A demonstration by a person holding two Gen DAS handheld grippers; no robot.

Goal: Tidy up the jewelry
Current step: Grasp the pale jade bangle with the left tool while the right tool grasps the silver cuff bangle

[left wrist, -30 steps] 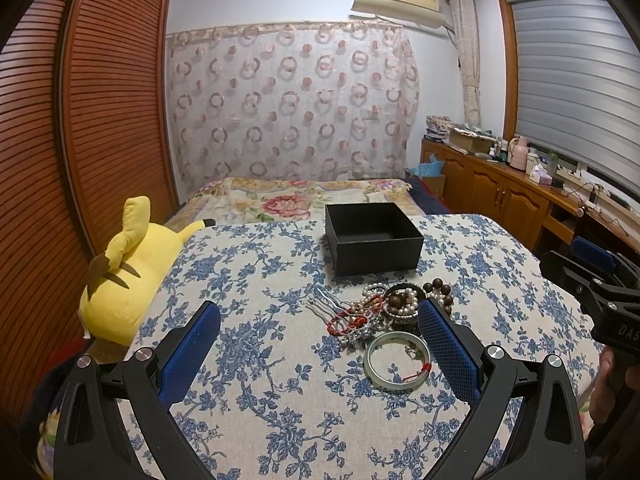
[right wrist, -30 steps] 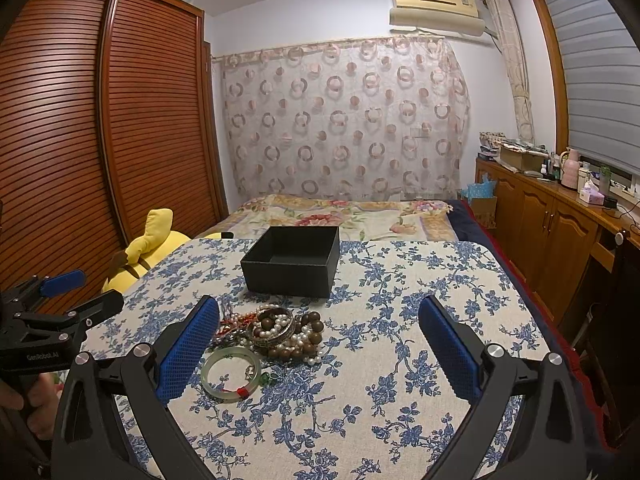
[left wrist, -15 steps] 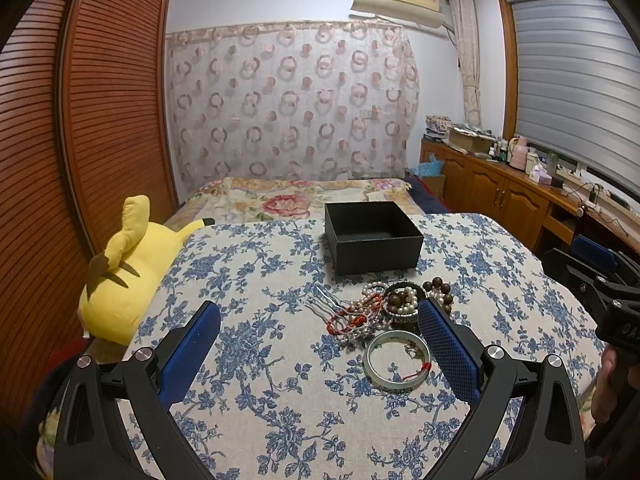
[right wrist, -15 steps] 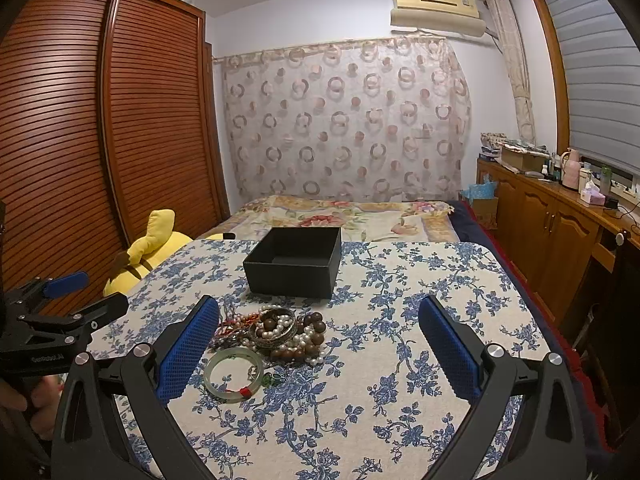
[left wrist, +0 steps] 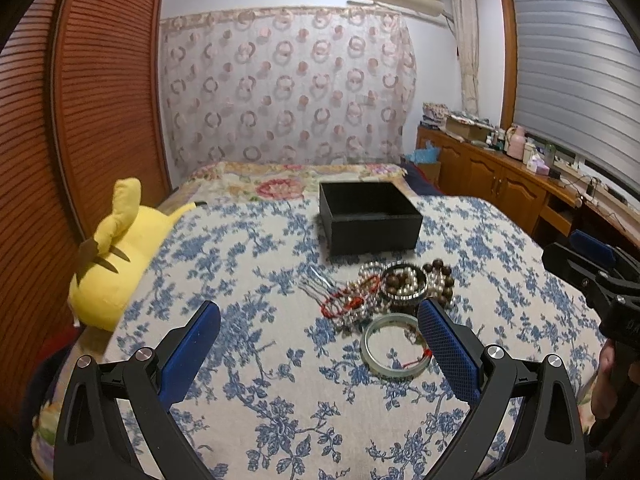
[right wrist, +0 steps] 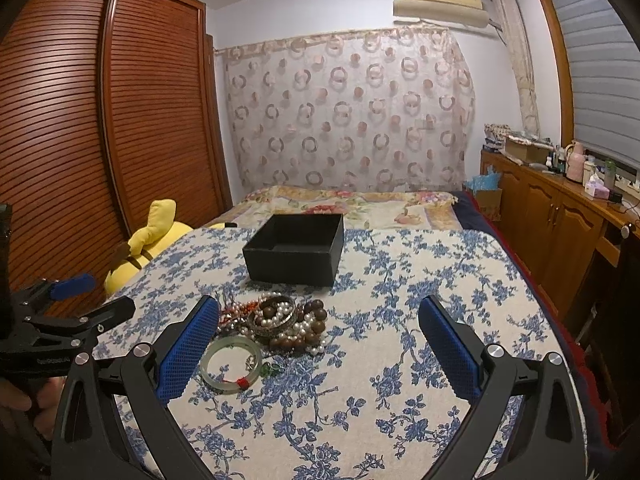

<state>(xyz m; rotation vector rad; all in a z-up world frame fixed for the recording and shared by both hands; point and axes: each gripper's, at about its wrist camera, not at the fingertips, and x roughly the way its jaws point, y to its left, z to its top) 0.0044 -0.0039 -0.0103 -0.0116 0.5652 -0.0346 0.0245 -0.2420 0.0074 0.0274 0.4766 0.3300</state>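
Both held above the floral-cloth table with blue fingers spread wide and empty: left gripper and right gripper, jade bangle and bead pile mid-table between them, black box beyond.

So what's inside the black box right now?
The black box is open-topped; the visible part of its interior looks bare. Its near wall hides the floor closest to the cameras, so that part stays unknown.
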